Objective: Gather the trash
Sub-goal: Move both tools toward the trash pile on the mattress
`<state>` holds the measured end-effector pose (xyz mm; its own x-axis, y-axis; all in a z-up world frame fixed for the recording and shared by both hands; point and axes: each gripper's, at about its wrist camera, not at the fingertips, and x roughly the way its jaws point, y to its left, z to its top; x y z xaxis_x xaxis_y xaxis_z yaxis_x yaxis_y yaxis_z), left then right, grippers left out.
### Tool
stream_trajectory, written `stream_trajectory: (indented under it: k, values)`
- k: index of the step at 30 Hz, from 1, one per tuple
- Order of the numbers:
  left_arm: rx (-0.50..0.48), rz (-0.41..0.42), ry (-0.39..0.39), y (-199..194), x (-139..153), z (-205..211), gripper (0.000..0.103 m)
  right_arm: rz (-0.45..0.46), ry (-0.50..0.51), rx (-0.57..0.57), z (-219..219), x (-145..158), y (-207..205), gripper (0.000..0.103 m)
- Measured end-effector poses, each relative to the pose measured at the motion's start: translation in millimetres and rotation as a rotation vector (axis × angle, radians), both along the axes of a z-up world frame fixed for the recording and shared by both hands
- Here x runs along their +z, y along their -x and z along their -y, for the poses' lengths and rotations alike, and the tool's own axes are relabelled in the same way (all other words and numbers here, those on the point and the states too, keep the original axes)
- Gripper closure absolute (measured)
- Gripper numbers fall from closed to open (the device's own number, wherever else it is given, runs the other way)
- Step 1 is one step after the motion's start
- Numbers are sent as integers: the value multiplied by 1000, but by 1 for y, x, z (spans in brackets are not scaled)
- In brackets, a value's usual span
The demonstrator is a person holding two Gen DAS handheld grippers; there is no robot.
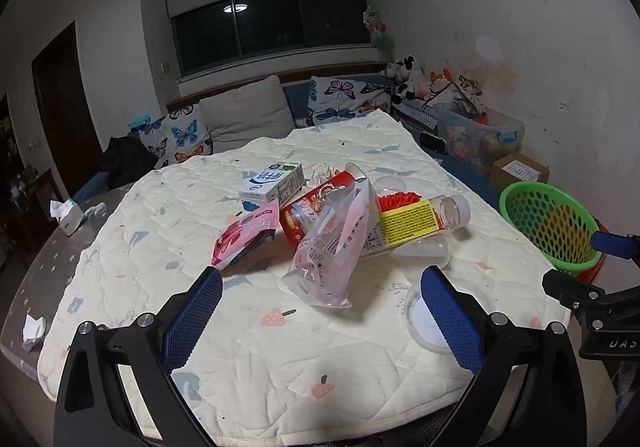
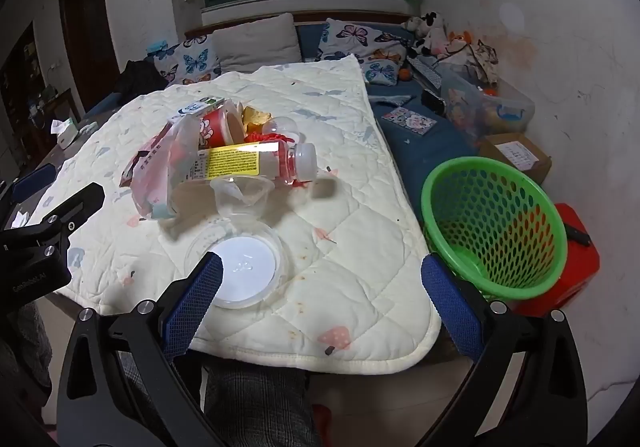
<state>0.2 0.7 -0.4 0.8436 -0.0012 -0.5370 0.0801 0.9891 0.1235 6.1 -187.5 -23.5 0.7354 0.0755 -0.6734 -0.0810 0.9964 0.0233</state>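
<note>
A heap of trash lies on the quilted white mat (image 1: 248, 331) (image 2: 360, 207): a milk carton (image 1: 272, 181), a pink wrapper (image 1: 244, 233), a red cup (image 1: 316, 207) (image 2: 212, 125), a clear plastic bag (image 1: 328, 259) (image 2: 168, 171) and a clear bottle with a yellow label (image 1: 416, 223) (image 2: 256, 161). A round clear lid (image 2: 240, 271) (image 1: 424, 319) and a clear cup (image 2: 240, 197) lie nearer. My left gripper (image 1: 322, 279) stands open short of the bag. My right gripper (image 2: 322, 265) is open over the mat's near edge, its left finger over the lid. A green basket (image 2: 496, 227) (image 1: 548, 227) stands right of the table.
Crumpled tissues (image 1: 34, 329) and a tissue pack (image 1: 70, 213) lie on the grey table beside the mat. A blue sofa with butterfly cushions (image 1: 180, 137), plush toys (image 2: 432, 29), a clear storage bin (image 2: 484, 107) and a cardboard box (image 2: 520, 157) sit behind. A red stool (image 2: 576, 275) holds the basket.
</note>
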Motion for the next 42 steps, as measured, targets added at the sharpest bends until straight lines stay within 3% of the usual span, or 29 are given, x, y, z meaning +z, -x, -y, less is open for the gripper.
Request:
stream_trajectory:
  k: [42]
  values:
    - [11,0,18,-8,1,-6,7,-7,2,16,-9,-5,-5,5]
